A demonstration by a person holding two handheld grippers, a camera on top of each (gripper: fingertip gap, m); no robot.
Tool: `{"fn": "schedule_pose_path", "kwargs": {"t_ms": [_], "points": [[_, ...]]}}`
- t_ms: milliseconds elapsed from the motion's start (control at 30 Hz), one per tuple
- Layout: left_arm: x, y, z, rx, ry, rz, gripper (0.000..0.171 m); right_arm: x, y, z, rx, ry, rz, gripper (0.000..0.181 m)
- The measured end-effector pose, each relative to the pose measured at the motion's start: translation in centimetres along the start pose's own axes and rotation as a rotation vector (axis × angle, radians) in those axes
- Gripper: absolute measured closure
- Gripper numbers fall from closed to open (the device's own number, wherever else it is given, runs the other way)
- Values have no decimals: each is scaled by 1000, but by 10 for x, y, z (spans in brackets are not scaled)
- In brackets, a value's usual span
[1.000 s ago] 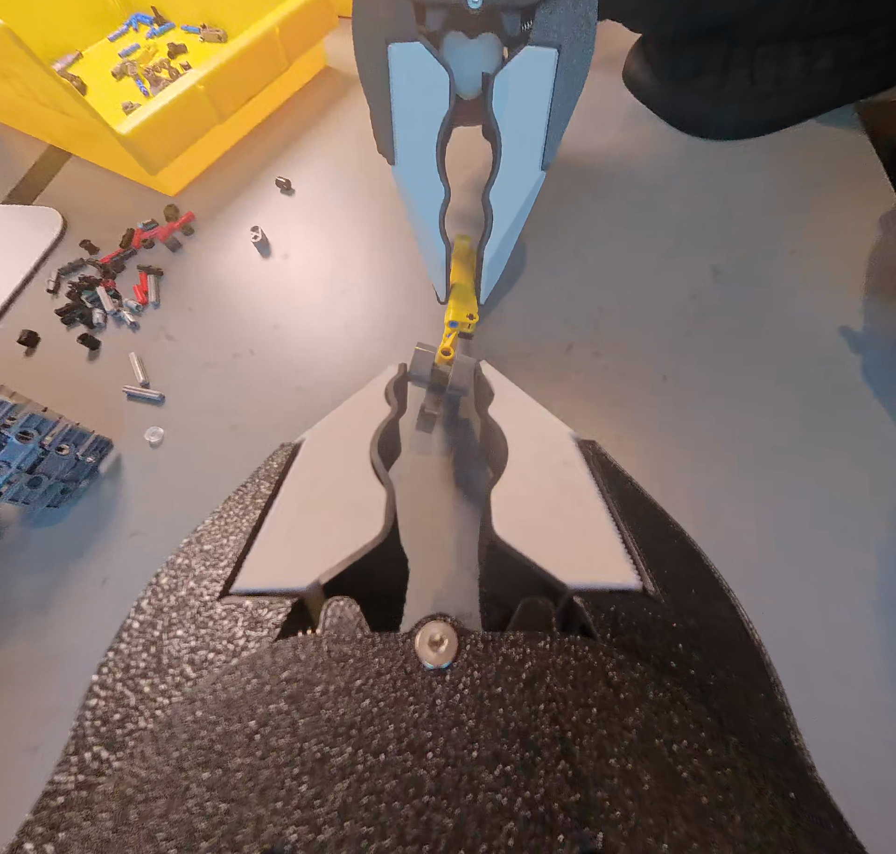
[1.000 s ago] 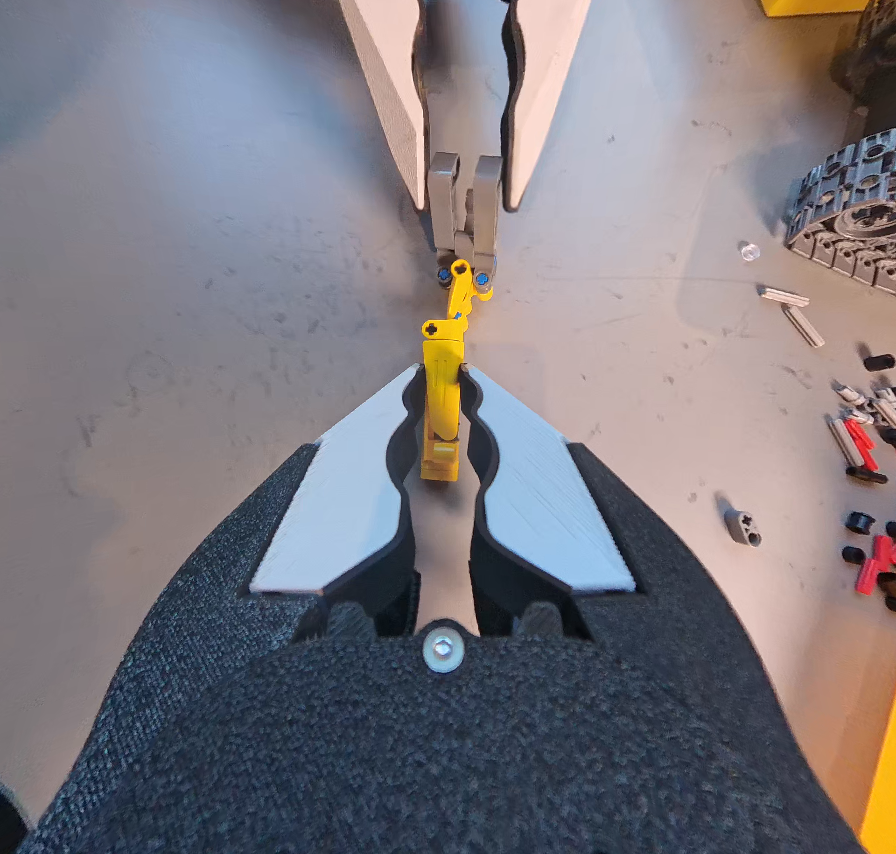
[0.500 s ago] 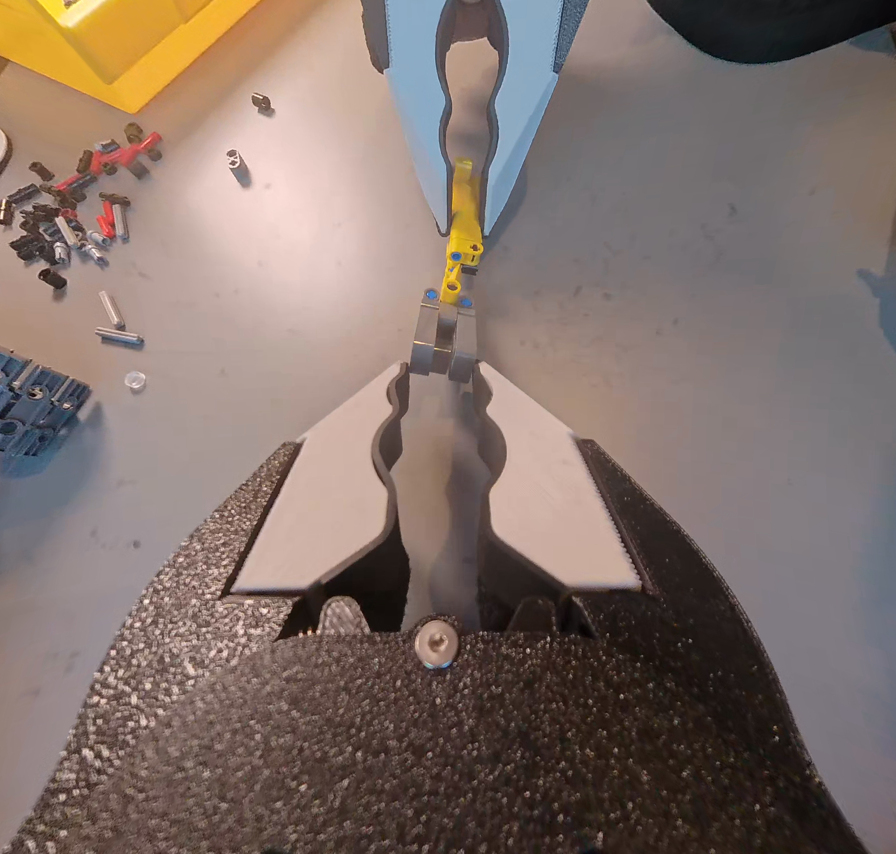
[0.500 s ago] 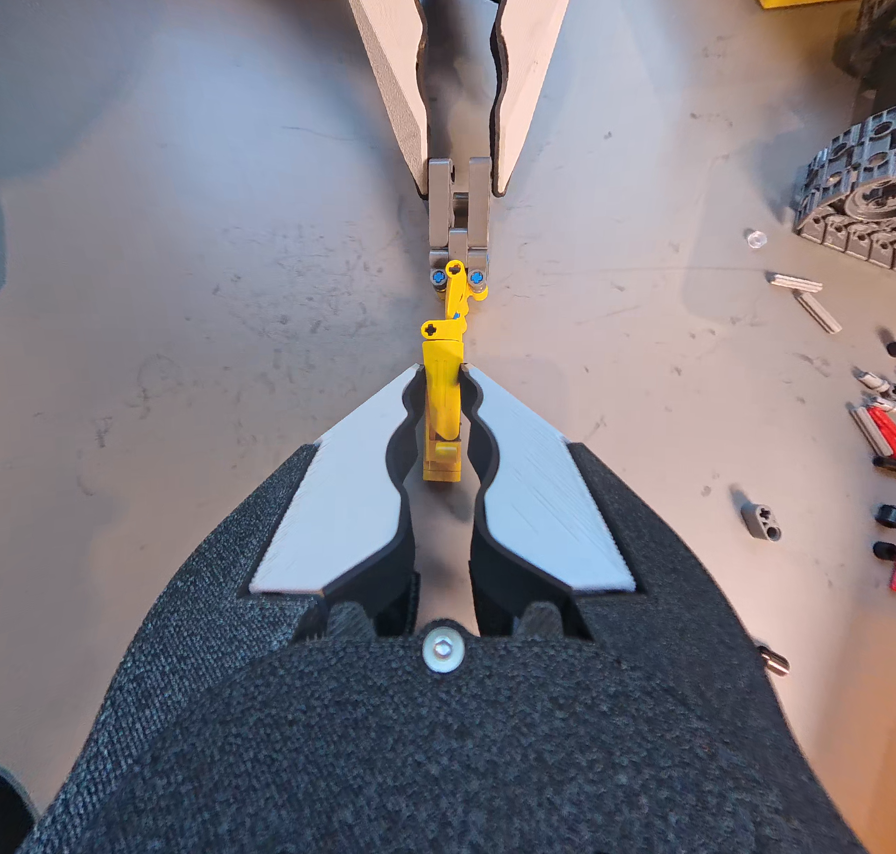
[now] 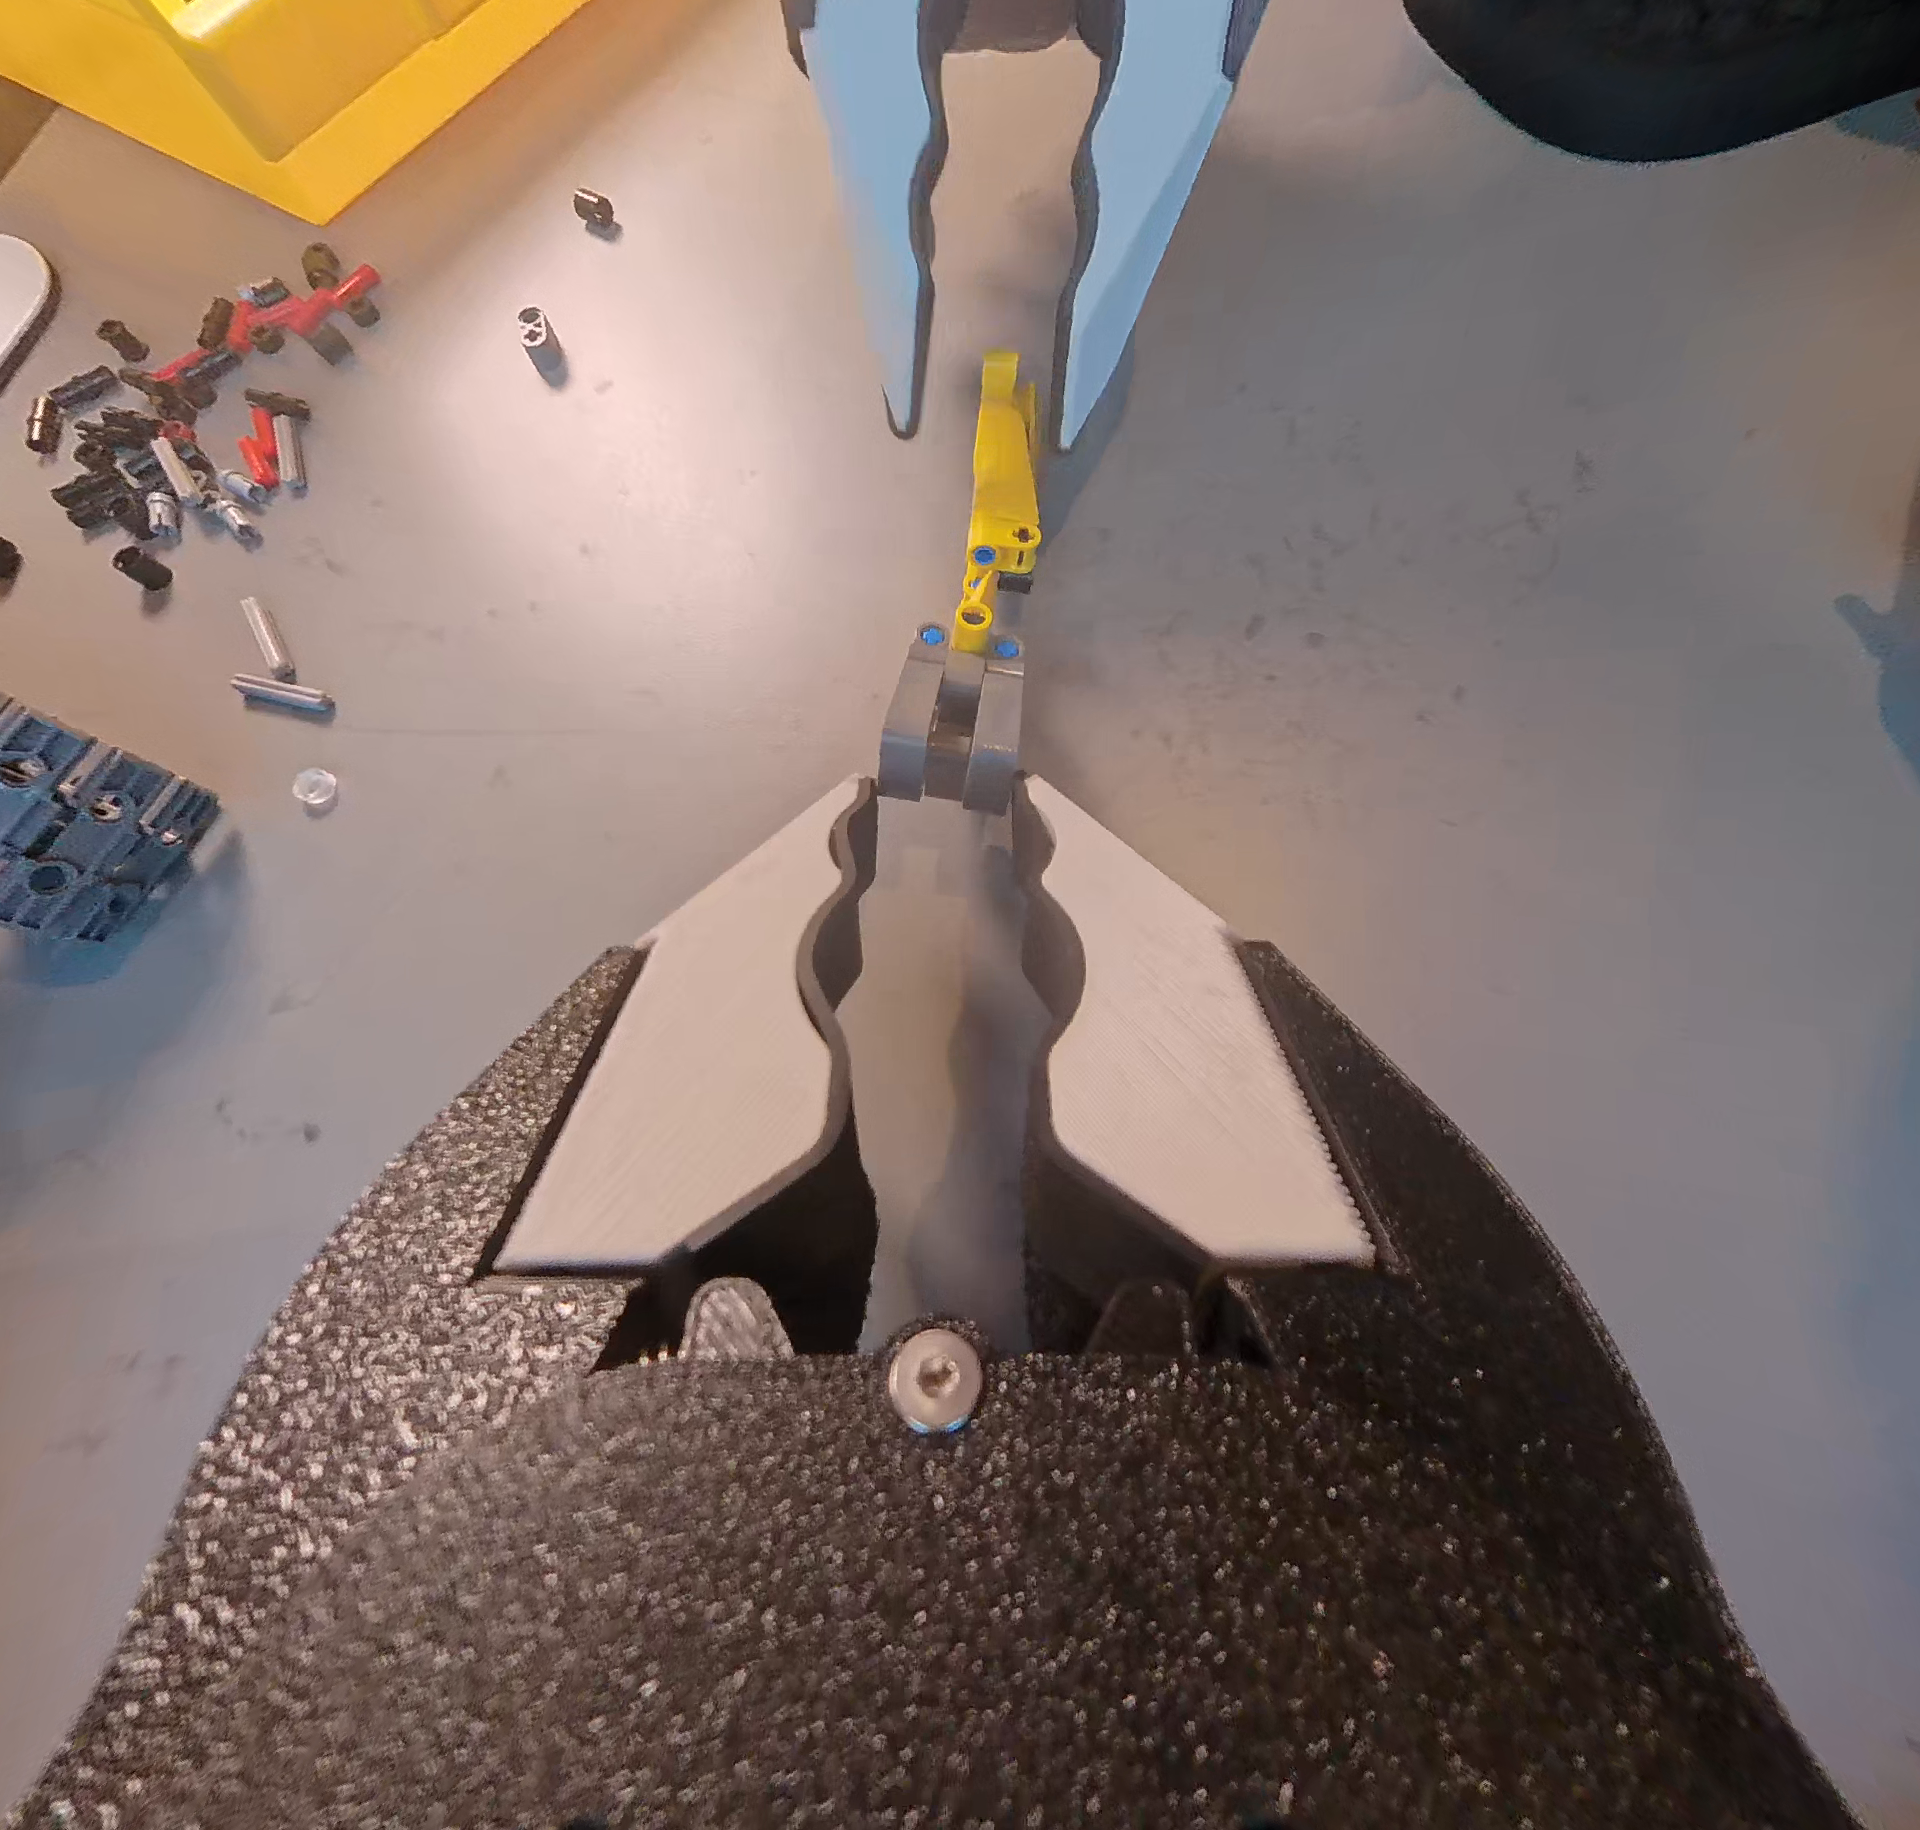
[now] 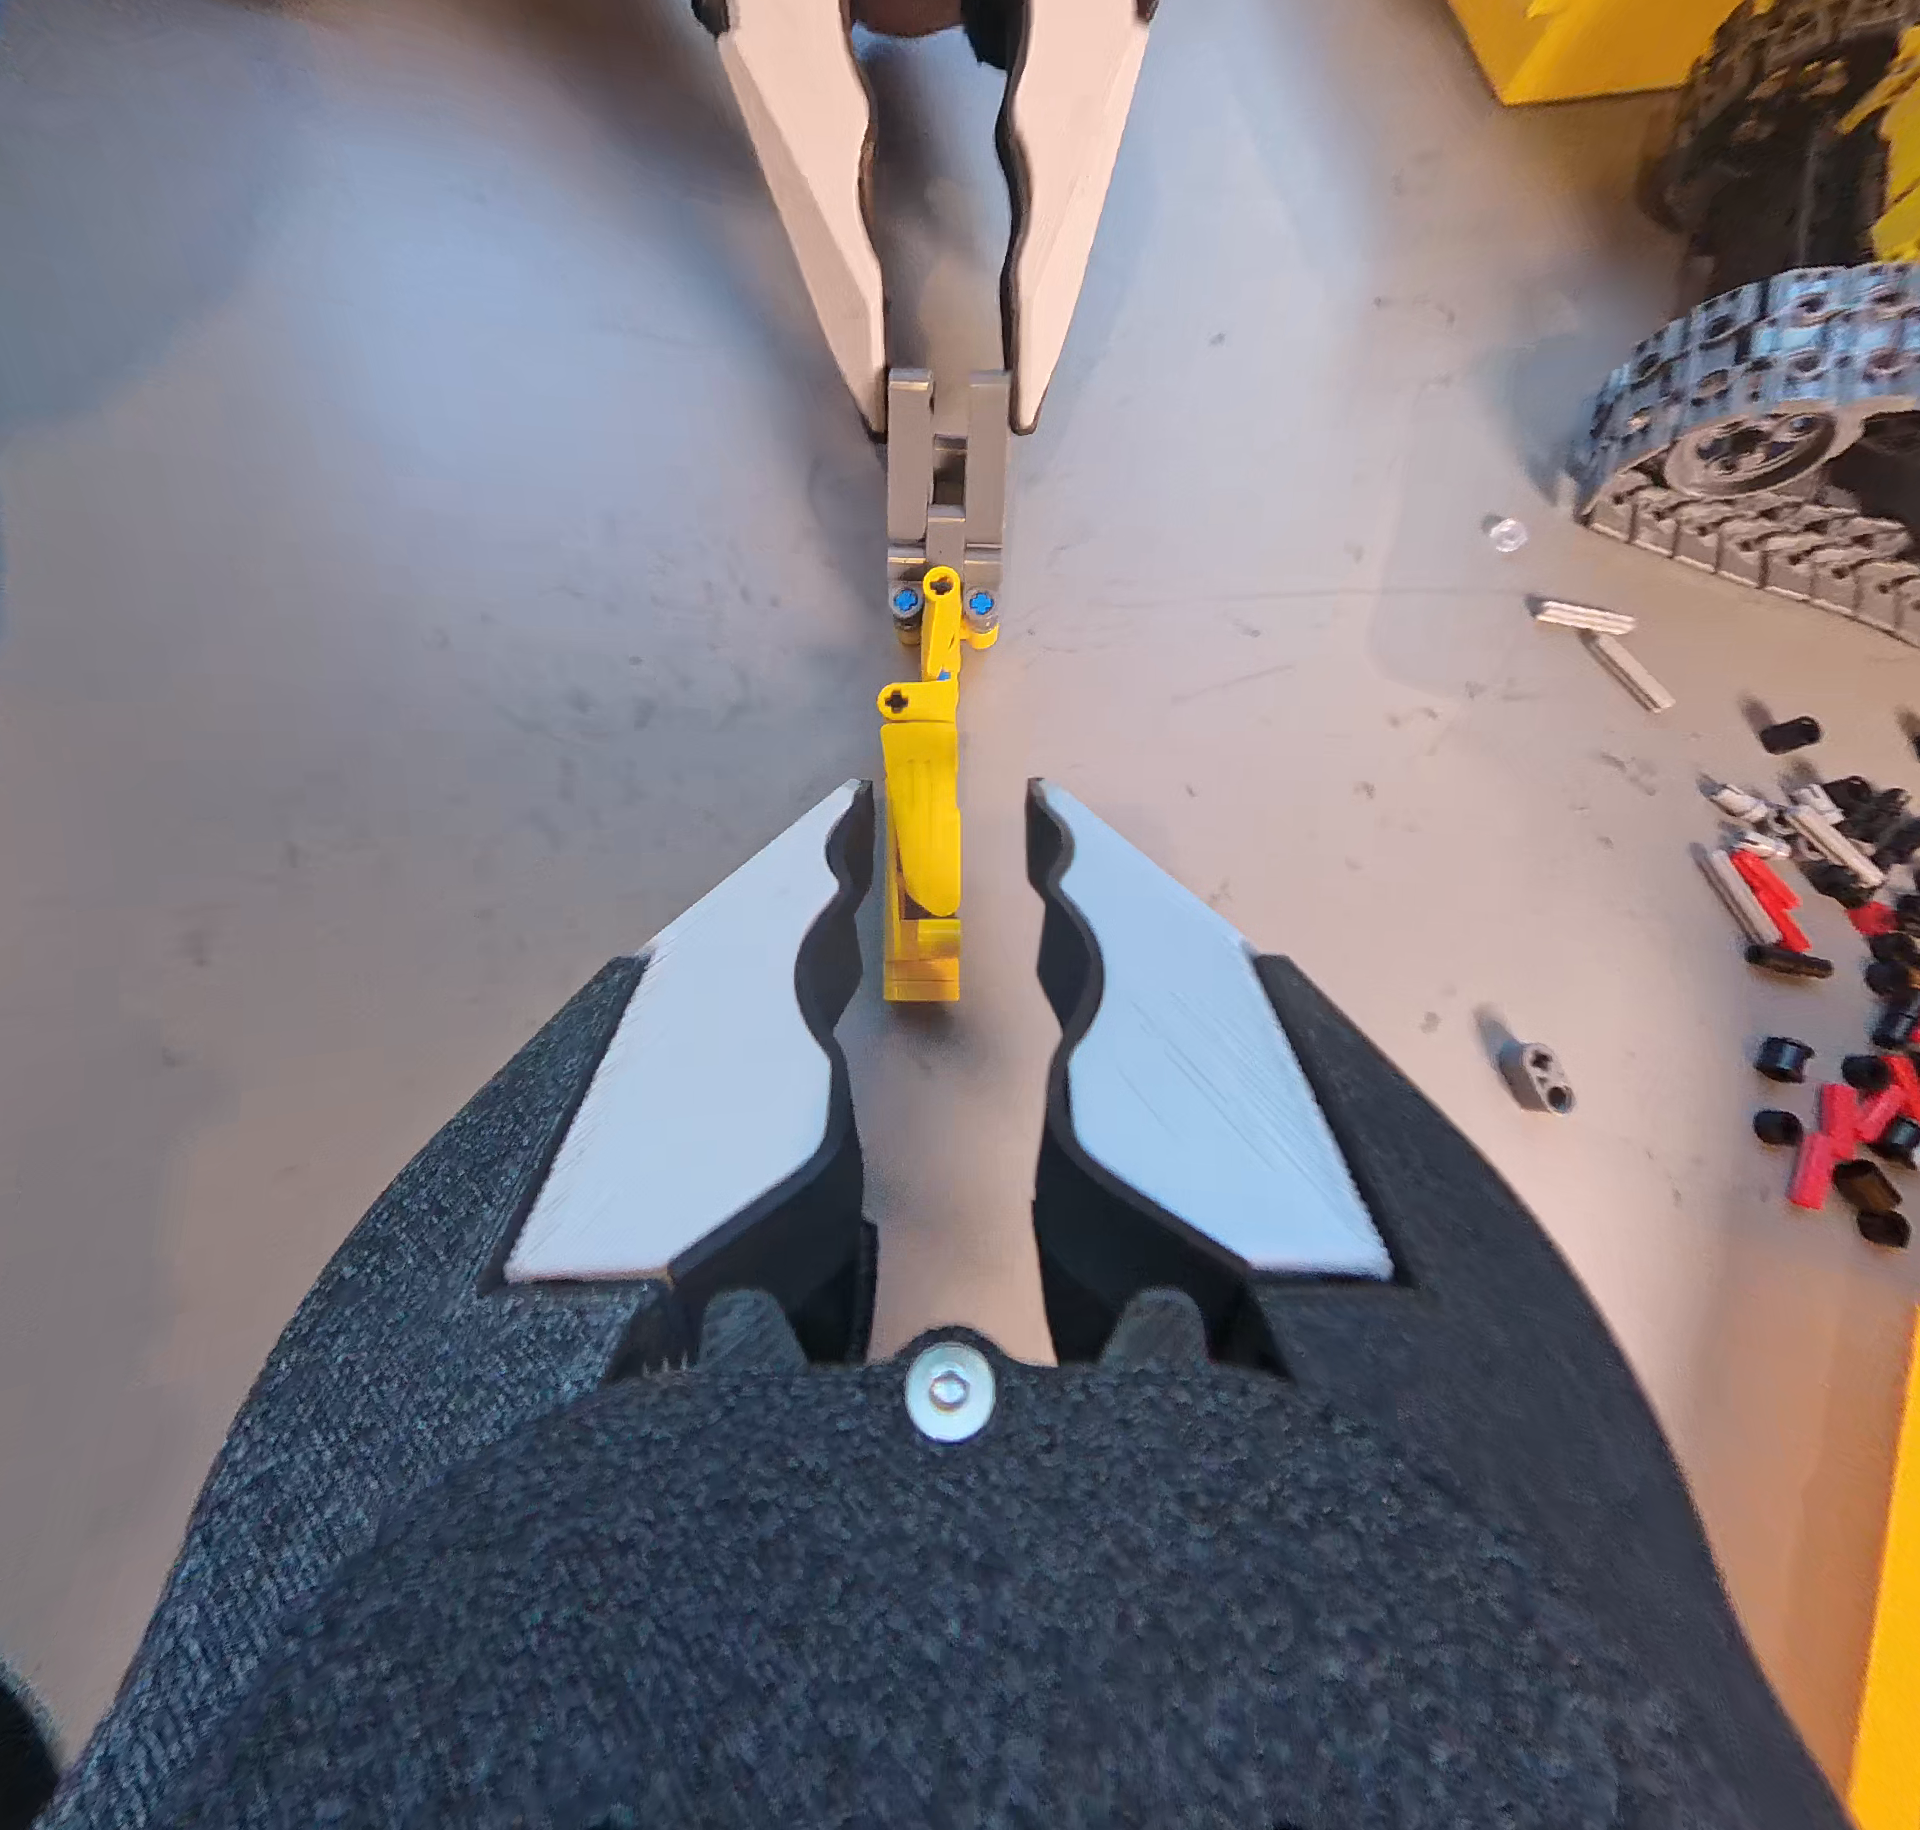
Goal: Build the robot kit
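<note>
The left tongs (image 5: 943,793) gripped the grey piece (image 5: 951,731); the right tongs (image 6: 948,793) stood parted around the yellow piece (image 6: 920,845), which joined the grey one above the worktop (image 6: 416,585).

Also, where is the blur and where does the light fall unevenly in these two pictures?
Left wrist view: table glares pale near the scattered small parts; dark shadow at right edge. Right wrist view: tracked model and edges smeared; yellow piece sharp.
</note>
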State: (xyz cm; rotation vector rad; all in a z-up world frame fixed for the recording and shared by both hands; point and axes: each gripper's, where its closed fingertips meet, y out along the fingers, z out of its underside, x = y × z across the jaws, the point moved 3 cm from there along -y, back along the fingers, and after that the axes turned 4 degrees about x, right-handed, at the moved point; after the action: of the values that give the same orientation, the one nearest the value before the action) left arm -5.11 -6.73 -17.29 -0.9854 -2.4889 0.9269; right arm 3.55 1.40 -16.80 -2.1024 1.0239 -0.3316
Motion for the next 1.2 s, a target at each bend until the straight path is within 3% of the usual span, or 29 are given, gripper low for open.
{"fn": "schedule_pose_path", "kwargs": {"t_ms": [167,233,400,533,700,900,1100,1200], "points": [[2,-16,0,3,17,-8,136,-25,-40,-28,-224,93,103,136],[11,-36,-10,-74,15,-57,135,-45,-64,-41,-341,124,217,135],[57,-90,-63,-402,-85,-297,135,-115,-122,-58,-536,236,542,136],[110,-112,-96,-490,-141,-544,132,-175,-157,-64,-641,350,732,138],[177,-111,-126,-469,-205,-703,131,-243,-178,-54,-710,460,868,138],[257,-91,-145,-311,-229,-793,131,-304,-180,-38,-624,499,972,129],[302,-50,-140,-68,-101,-868,135,-330,-166,-39,-510,437,1067,106],[307,-48,-139,1,-2,-914,140,-323,-159,-50,-502,339,1085,118]]}}
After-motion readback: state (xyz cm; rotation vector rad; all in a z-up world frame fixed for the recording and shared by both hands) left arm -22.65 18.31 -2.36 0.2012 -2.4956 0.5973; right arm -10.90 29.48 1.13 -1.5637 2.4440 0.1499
